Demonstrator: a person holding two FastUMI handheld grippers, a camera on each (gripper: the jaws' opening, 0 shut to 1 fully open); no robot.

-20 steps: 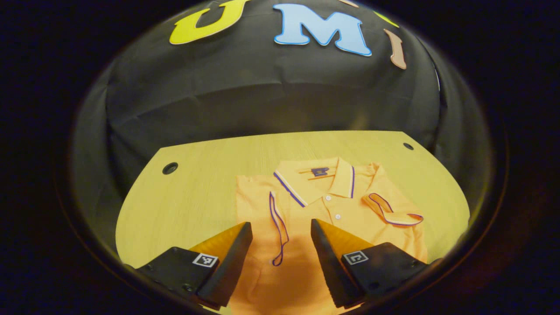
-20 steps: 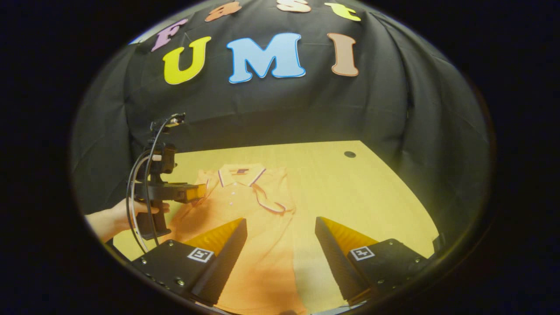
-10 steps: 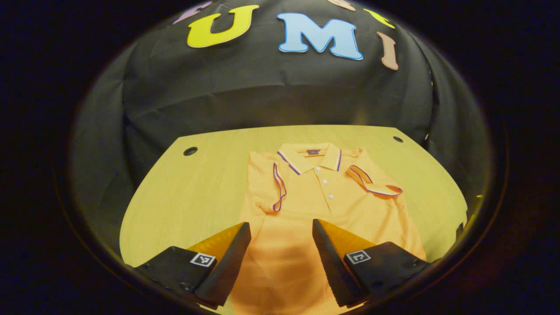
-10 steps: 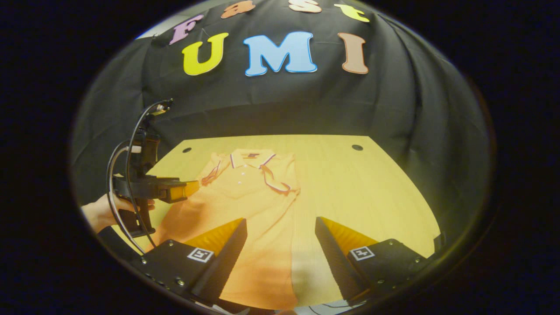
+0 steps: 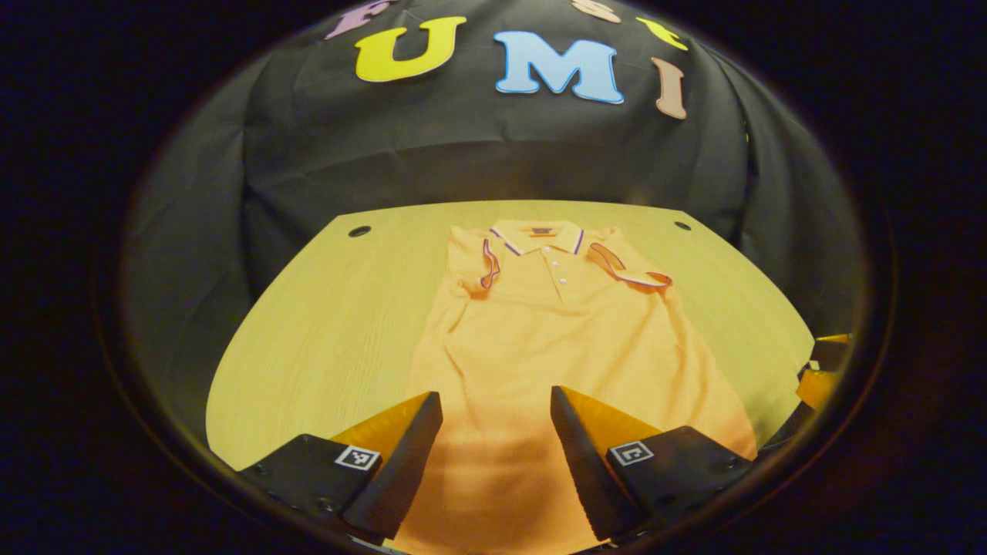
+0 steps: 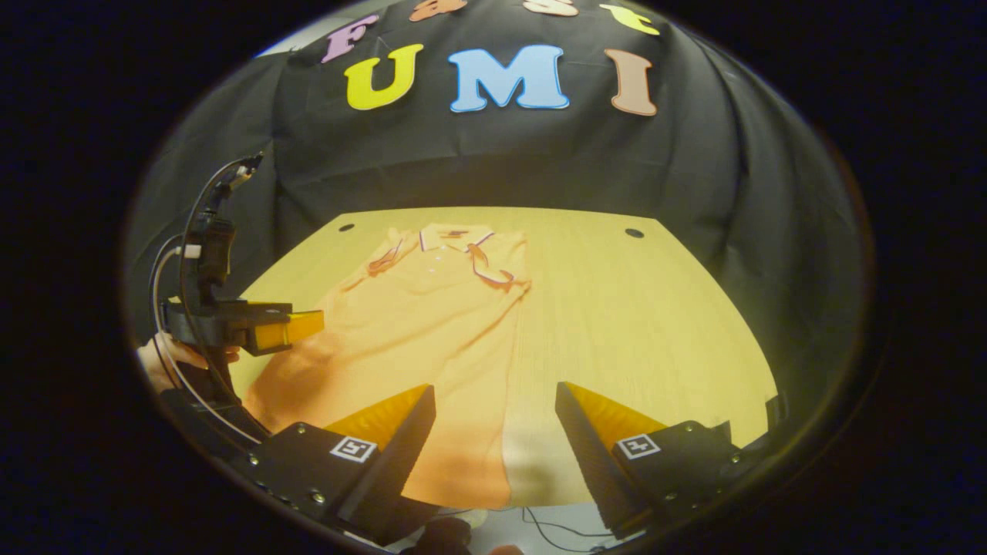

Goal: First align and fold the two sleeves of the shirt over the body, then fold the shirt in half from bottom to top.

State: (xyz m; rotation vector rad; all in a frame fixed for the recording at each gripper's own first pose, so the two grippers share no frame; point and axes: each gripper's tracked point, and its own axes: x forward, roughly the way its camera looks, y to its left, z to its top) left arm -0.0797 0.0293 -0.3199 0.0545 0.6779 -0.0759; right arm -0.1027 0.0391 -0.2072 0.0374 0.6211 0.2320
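Note:
An orange polo shirt (image 5: 555, 331) lies flat on the wooden table (image 5: 331, 324), collar (image 5: 540, 235) at the far end. Its two short sleeves (image 5: 486, 266) (image 5: 628, 270) lie folded inward over the chest. My left gripper (image 5: 496, 432) hangs open above the shirt's lower body, nothing between its fingers. My right gripper (image 6: 493, 432) is open too, over the shirt's (image 6: 432, 308) near right corner, where hem meets bare table. The right gripper view has the left gripper (image 6: 308, 324) at the left, held by a hand (image 6: 166, 362) above the shirt's near left side.
Small round holes mark the table's far corners (image 5: 359, 231) (image 5: 682, 226). Wide bare wood (image 6: 632, 324) stretches to the right of the shirt. The table's near edge runs just under my right gripper, with cables (image 6: 540, 520) below it. Black cloth closes the back.
Both grippers have drawn back from the collar end toward the shirt's near hem, still open. The shirt has not moved; both sleeves lie as before.

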